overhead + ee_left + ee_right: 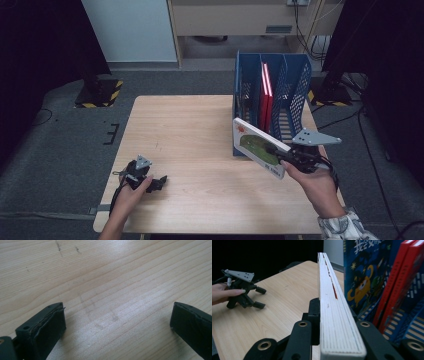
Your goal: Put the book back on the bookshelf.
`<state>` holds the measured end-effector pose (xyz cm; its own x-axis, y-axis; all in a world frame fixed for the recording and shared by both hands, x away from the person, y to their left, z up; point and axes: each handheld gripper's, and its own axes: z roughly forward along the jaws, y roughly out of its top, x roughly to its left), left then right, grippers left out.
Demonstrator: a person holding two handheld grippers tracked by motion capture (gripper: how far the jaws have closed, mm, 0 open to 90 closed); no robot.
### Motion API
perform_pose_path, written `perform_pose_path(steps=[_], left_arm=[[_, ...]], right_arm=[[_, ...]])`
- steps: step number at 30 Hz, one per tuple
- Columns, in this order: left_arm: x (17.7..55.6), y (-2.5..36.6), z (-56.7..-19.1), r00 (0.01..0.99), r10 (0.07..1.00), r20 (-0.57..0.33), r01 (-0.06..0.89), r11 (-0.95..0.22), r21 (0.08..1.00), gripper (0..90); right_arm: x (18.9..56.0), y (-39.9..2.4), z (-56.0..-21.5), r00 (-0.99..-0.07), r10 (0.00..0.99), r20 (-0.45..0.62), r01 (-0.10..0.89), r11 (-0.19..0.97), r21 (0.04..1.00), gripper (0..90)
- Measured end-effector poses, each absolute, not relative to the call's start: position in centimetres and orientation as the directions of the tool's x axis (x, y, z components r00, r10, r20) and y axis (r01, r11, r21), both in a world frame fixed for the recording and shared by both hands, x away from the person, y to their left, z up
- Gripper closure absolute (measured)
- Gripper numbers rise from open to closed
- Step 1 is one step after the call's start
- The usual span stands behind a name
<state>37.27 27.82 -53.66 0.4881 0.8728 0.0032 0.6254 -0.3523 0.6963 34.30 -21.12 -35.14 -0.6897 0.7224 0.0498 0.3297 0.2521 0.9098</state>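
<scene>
Clamped between the right gripper (329, 340)'s black jaws, at the bottom of the right gripper view: a white-edged picture book (332, 310), page edges running away up the middle, jaws pressed tight on its near end. Same book (259, 146) from above, carried tilted off the table (190, 150) at about four o'clock from the tabletop's centre, its far corner just beside the front of the blue file rack (295, 85). Already standing in the rack: two red books (266, 95) in the middle slot, plus a blue-covered book (359, 277) with a cartoon figure, seen close behind in the right gripper view. Over at eight o'clock, the left gripper (161, 183) resting low on the wood in the person's left hand (131, 195), jaws spread wide with bare tabletop between them (117, 315), pinching nothing. Step in hand, by the look of it: bringing the book to the rack for filing, well along but not yet in. Next move likely calls for raising the book above the dividers, turning it upright to match a slot, lining up with a free gap, then lowering without catching a divider or the red books.
</scene>
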Motion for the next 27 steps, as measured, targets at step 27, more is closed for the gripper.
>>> perform_pose_path(steps=[27], left_arm=[[37.2, 27.8, -53.7, 0.501, 0.866, 0.005, 0.620, -0.363, 0.695, 0.0]], right_arm=[[36.5, -24.5, -33.8, -0.536, 0.844, 0.024, 0.344, 0.192, 0.919, 75.5]])
